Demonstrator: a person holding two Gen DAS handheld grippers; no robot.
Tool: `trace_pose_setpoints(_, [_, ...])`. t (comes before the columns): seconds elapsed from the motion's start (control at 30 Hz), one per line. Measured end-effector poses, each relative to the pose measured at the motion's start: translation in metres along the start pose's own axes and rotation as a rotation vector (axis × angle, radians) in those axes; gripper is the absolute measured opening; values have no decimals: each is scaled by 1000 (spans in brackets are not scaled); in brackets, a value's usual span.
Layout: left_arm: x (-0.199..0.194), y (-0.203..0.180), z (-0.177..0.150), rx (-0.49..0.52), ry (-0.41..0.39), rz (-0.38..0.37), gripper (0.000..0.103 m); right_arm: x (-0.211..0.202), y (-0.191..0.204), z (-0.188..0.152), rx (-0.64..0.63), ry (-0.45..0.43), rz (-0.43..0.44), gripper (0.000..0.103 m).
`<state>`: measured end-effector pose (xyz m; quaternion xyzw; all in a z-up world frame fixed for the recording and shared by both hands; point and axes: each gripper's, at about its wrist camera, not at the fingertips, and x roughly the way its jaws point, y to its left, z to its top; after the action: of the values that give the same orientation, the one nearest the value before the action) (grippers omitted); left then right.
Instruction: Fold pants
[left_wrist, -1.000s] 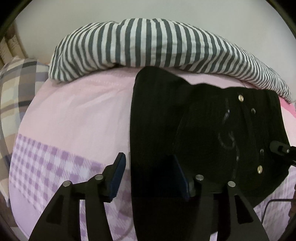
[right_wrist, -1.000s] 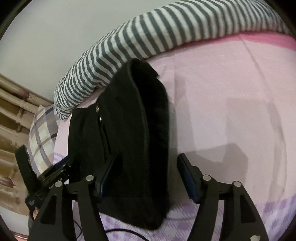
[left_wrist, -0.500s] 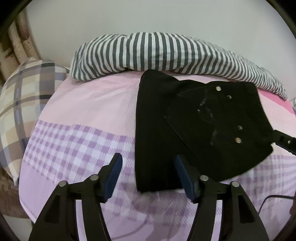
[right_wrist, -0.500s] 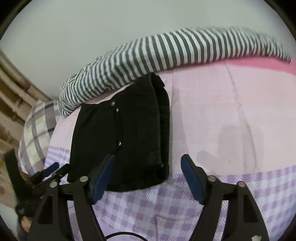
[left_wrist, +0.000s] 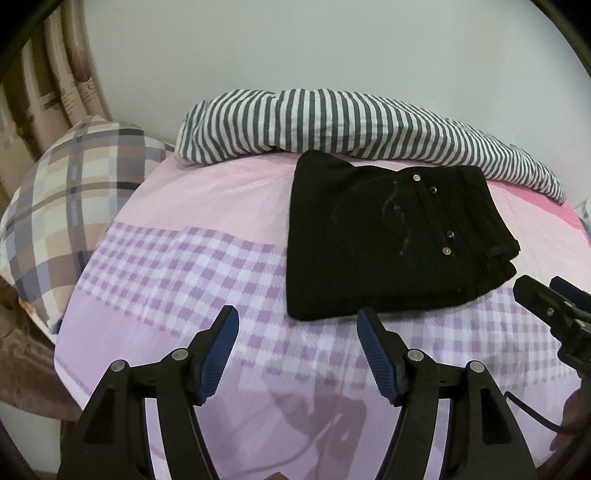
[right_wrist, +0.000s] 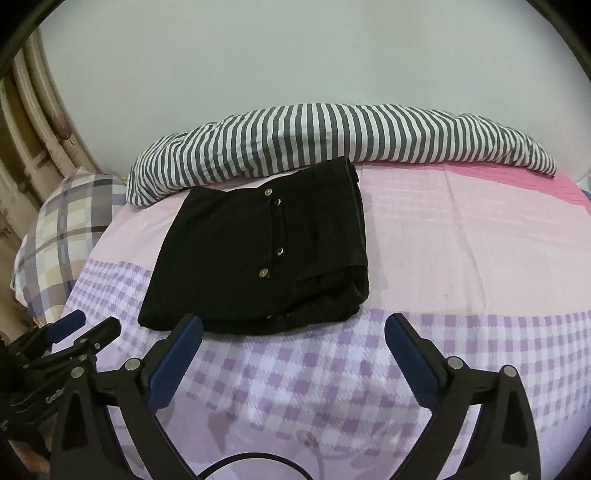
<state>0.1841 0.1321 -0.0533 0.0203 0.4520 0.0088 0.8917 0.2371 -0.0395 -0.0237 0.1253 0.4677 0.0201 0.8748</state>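
Observation:
The black pants lie folded into a compact stack on the pink and purple bed cover, metal rivets showing on top. My left gripper hovers above the checked cover, just short of the stack's near edge; its jaws are opening and hold nothing. My right gripper hangs near the stack's near right corner, jaws opening wide, nothing between them. The right gripper's tips show at the right edge of the left wrist view. The left gripper's tips appear at the lower left of the right wrist view.
A grey-and-white striped bolster lies along the wall just behind the pants. A plaid pillow sits at the left end, with a headboard behind it. A black cable trails near the front.
Both grippers pulled back and up from the pants, which had lain between their jaws, and both opened wider. The folded stack stays on the bed, smaller in both views.

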Motion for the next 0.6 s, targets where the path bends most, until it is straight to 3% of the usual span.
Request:
trace_pose_setpoints(0.27, [-11, 4, -19, 5, -7, 9, 67, -9, 9, -13, 12, 7, -30, 101])
trace_pose_setpoints(0.6, [-14, 5, -21, 14, -24, -2, 67, -25, 21, -20, -28, -49, -95, 102])
